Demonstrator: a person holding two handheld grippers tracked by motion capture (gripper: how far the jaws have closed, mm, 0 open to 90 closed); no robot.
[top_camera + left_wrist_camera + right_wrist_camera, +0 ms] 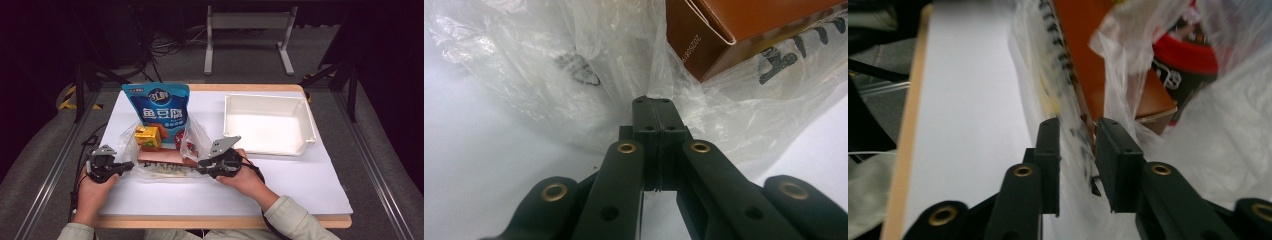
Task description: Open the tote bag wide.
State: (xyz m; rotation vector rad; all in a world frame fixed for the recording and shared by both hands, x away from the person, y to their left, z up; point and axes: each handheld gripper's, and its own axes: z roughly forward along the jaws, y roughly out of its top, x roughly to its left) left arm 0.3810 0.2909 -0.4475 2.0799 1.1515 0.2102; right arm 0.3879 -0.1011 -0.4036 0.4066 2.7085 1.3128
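A clear plastic bag (195,137) lies on the white tabletop (280,185). It holds a blue snack pouch (157,110) standing upright, a yellow carton (147,136) and a long brown box (160,156). At the bag's left end, my left gripper (125,166) is shut, its tips pinching a fold of the film (549,65) beside the brown box (744,30). At the bag's right end, my right gripper (200,167) has its jaws apart; loose film (1223,140) hangs between them without being pressed. Beyond it lie the brown box (1098,60) and a red-and-black packet (1183,65).
An empty white plastic tray (265,122) sits on the table's right rear part. Wooden table edges frame the white surface. A metal stand and cables are on the dark floor behind.
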